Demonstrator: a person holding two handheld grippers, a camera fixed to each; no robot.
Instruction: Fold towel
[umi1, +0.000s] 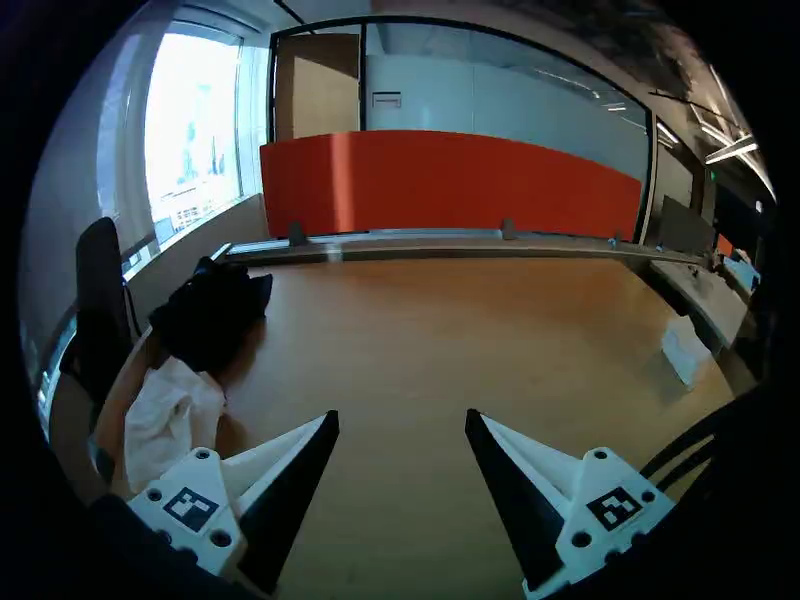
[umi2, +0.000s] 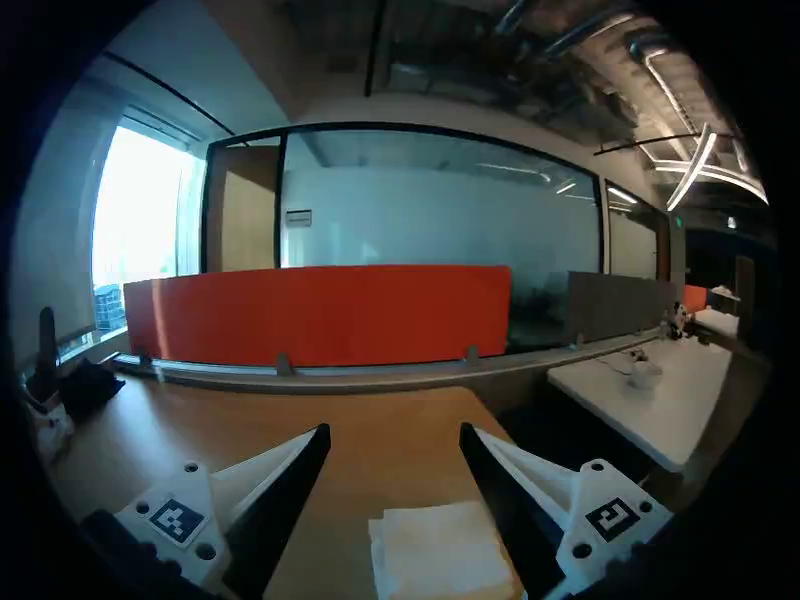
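White folded towel (umi2: 440, 552) lies near, between the released right gripper (umi2: 393, 430) fingers; the left gripper (umi1: 401, 413), likewise spread empty, should probably pinch the crumpled cloth (umi1: 170, 420) at left by one corner.

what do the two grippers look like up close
They match. The left gripper has two white wedge-shaped jaws that taper to points, with black inner faces. Each white base carries a square black-and-white marker and small round holes. The right gripper has the same build and markings.
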